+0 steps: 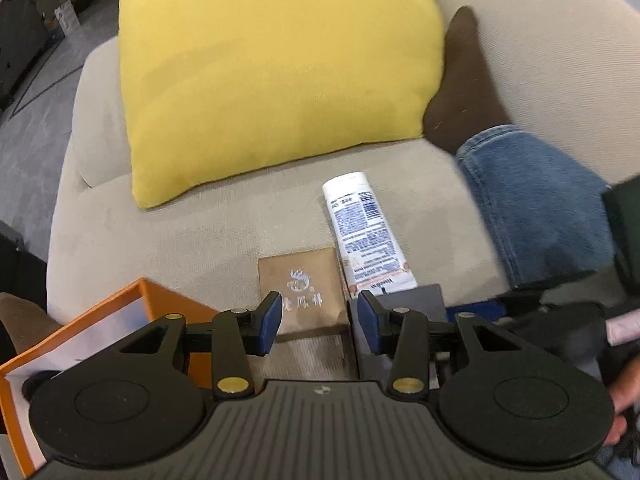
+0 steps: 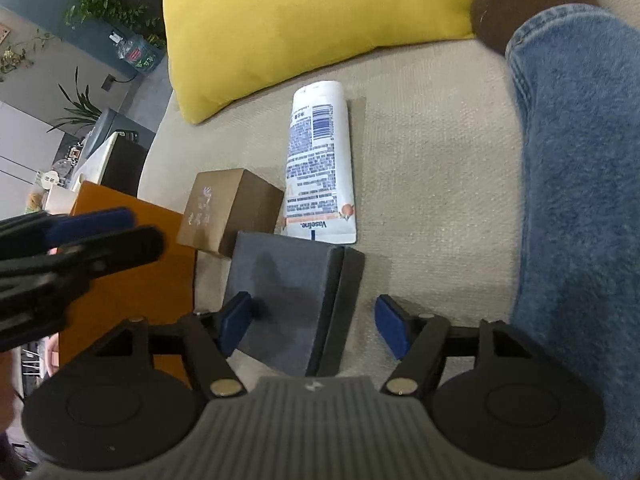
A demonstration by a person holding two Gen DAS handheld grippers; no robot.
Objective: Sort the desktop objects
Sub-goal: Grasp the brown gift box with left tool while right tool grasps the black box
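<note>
A brown box with a silver logo (image 1: 306,290) (image 2: 230,208) lies on the beige sofa seat (image 1: 180,240). A white Vaseline tube (image 1: 362,232) (image 2: 320,164) lies beside it. A dark grey box (image 2: 288,300) (image 1: 430,300) sits just in front of the tube. An orange box (image 1: 80,340) (image 2: 120,272) stands open at the left. My left gripper (image 1: 318,326) is open, its jaws on either side of the brown box's near end. My right gripper (image 2: 316,326) is open, straddling the grey box; the left pad touches it.
A large yellow cushion (image 1: 276,72) (image 2: 320,12) leans against the sofa back. A person's leg in blue jeans (image 1: 536,208) (image 2: 580,180) with a brown sock (image 1: 460,84) rests on the seat at the right. The left gripper (image 2: 60,248) shows in the right wrist view.
</note>
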